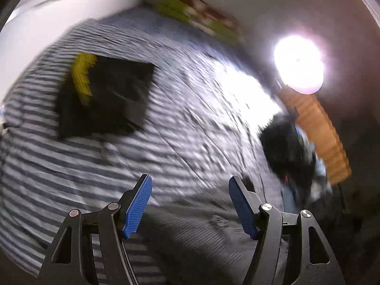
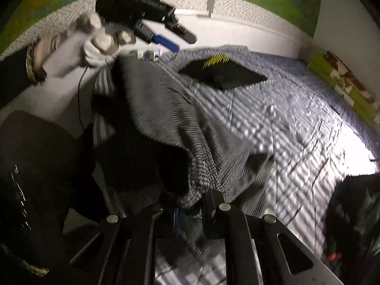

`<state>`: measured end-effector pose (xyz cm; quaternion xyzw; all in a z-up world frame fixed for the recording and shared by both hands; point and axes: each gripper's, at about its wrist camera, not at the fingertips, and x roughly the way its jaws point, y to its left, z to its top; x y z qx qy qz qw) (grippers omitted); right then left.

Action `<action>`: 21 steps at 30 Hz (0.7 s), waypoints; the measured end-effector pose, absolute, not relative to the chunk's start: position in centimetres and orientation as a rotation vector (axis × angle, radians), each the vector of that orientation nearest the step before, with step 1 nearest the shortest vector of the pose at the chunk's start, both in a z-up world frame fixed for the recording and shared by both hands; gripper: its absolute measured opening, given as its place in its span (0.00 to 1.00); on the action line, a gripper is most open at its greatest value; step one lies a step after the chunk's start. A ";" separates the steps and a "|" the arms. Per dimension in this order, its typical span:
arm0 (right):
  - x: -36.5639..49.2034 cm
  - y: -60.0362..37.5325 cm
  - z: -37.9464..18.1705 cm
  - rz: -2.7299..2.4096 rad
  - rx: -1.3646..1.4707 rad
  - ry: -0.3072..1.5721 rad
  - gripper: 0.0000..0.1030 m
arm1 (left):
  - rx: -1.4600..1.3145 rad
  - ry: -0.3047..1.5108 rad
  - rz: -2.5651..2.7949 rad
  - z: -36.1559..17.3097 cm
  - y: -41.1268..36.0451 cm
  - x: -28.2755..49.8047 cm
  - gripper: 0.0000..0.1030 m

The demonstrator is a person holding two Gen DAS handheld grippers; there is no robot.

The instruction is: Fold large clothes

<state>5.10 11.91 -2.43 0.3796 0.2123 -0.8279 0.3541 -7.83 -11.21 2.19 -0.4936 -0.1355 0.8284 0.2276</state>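
- Left tongs (image 1: 190, 204) stand wide, blue pads (image 1: 139, 205) apart, nothing between them, hovering over the striped bed cover (image 1: 59, 166).
- Right tongs (image 2: 190, 210) are pinched narrow on the grey garment (image 2: 166, 109), bunching its edge.
- That grey garment drapes in a loose heap across the near side of the bed.
- A folded black piece with yellow marking (image 2: 223, 72) lies flat further back, well apart.
- A gloved hand (image 2: 99, 45) carries the left tongs.

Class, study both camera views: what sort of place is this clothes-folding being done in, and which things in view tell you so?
Most likely a bedroom at home. The work surface is a bed with a striped cover, a patterned pillow lies at its far edge, and a bright lamp shines beside it.
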 end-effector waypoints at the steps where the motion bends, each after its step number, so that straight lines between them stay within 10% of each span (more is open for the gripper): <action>1: 5.8 11.7 -3.1 -2.133 0.973 0.613 0.12 | -1.383 -0.334 2.234 1.6 -9.9 -7.2 0.68; 8: 6.3 12.6 -4.9 -2.039 1.082 0.703 0.19 | -1.593 -0.029 2.008 -5.7 -3.8 -2.0 0.67; 14: 2.3 17.2 -1.6 -2.016 1.167 0.267 0.38 | -1.599 0.080 1.987 -7.6 -1.9 0.1 0.67; 21: -1.5 19.8 0.2 -1.909 1.185 0.046 0.38 | -1.523 0.144 1.992 -4.8 -1.9 1.8 0.67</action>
